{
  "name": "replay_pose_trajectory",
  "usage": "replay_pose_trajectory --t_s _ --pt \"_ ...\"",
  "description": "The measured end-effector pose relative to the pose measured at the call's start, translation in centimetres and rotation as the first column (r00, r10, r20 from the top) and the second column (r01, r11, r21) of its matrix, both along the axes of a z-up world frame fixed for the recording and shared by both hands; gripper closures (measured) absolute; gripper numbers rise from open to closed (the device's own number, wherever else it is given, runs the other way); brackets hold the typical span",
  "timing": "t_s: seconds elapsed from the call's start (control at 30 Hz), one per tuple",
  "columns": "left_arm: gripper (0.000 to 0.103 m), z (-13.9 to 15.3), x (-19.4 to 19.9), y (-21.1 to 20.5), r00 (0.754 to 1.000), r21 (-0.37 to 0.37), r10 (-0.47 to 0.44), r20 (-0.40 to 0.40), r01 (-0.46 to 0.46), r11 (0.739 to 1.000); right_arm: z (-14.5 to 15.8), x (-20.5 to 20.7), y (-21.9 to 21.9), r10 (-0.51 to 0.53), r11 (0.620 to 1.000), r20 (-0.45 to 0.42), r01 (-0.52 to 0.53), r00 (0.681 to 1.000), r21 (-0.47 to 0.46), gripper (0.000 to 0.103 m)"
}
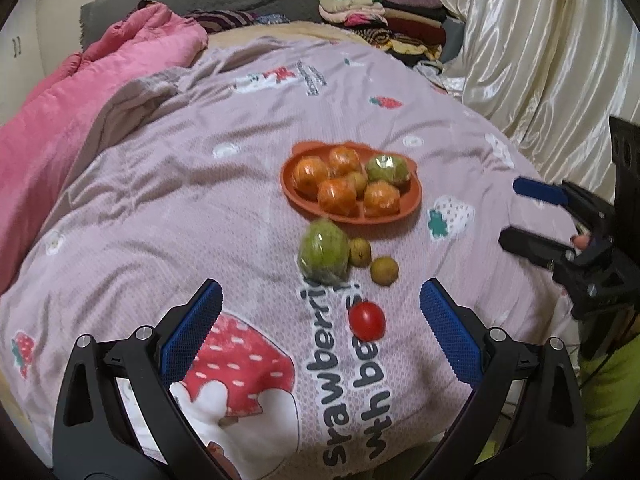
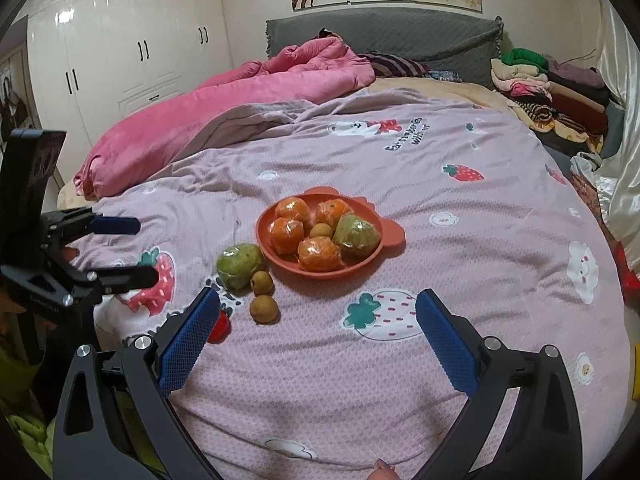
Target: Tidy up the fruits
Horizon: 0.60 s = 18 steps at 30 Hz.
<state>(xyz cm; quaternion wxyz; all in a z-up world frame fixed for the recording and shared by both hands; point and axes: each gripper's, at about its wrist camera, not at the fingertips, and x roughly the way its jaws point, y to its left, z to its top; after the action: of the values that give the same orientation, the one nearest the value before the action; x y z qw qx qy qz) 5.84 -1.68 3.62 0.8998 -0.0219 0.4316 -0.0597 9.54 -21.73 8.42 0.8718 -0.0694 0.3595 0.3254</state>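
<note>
White glossy wardrobe doors [image 2: 120, 52] are seen only from the right wrist, "with bear" on the pink printed bedspread [image 1: 200, 200] only from the left; both the left gripper [image 1: 320, 316] and right gripper [image 2: 318, 320] are held released above loose fruit beside the orange oval plastic plate [image 2: 384, 236] of wrapped oranges.

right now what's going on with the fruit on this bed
A person is sorting fruit on a bed with a handheld claw in each hand. The orange plate already holds four wrapped oranges, a green fruit and a small brown one. A wrapped green fruit, two small brown fruits and a red tomato lie on the pink quilt. The left claw and right claw are open and empty.
</note>
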Motion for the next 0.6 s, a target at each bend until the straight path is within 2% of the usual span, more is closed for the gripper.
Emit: replay_pose_trajectory --t_s 0.33,0.47,0.6 --pt "0.010 -2.8 0.0 -1.6 0.997 0.009 -0.056 -0.058 0.056 0.998 -1.5 0.4 -0.1 0.011 1.000 -0.035 -0.012 0.999 -0.016 0.005" --pt "0.022 -3.3 0.0 -2.0 0.995 0.002 -0.076 -0.071 0.076 0.997 -2.1 0.8 0.0 0.027 1.000 -0.057 -0.028 0.998 -0.015 0.005" --pt "0.029 -3.9 0.2 -2.4 0.992 -0.005 -0.095 -0.087 0.095 0.995 -2.7 1.3 0.4 0.045 0.999 -0.077 -0.047 0.996 -0.018 0.005"
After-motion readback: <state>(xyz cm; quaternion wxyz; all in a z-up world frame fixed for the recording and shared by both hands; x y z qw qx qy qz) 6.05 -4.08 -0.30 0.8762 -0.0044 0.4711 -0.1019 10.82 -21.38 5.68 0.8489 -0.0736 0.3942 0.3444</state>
